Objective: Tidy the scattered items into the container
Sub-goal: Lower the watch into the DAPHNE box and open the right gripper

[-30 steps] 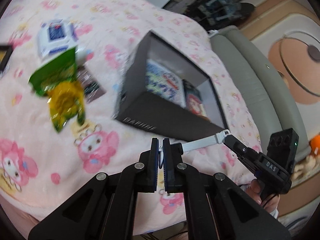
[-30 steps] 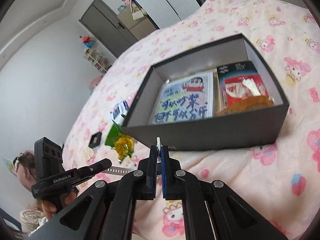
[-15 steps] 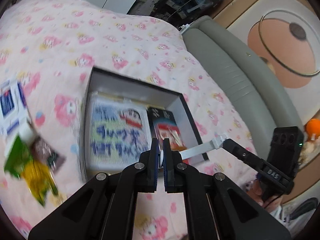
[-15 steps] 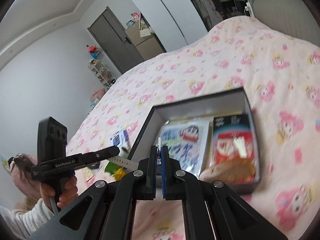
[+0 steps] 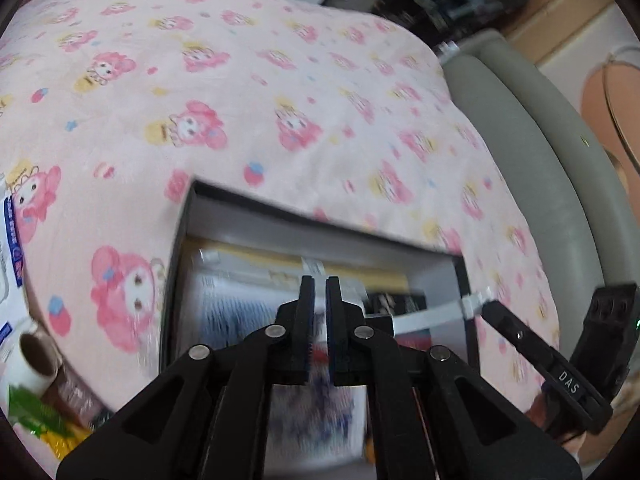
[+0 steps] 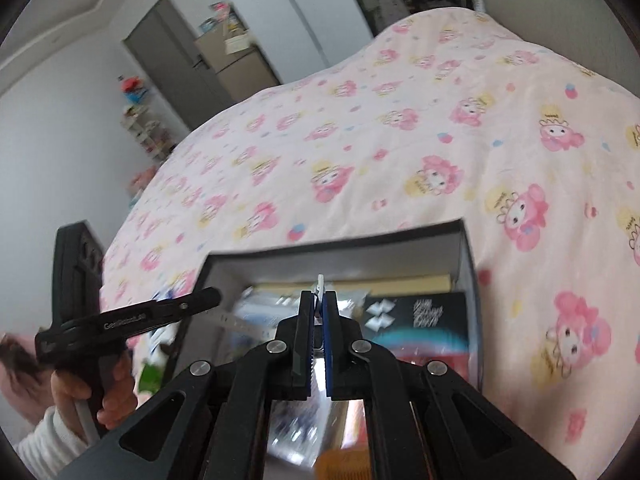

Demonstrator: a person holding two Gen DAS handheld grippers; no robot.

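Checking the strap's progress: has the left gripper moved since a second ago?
Yes. The left gripper has travelled from outside the black box to over its open inside.

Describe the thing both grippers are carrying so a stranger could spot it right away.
On the pink cartoon-print blanket sits a dark open-topped box. Above it, a thin white flat strip spans between the left gripper and the right gripper, pinched at each end. Unlike the colourful packets below, it is plain and narrow.

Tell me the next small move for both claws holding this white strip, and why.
Probably lower the white strip into the black box: left claw and right claw each pinch an end, and it hangs over the open box.
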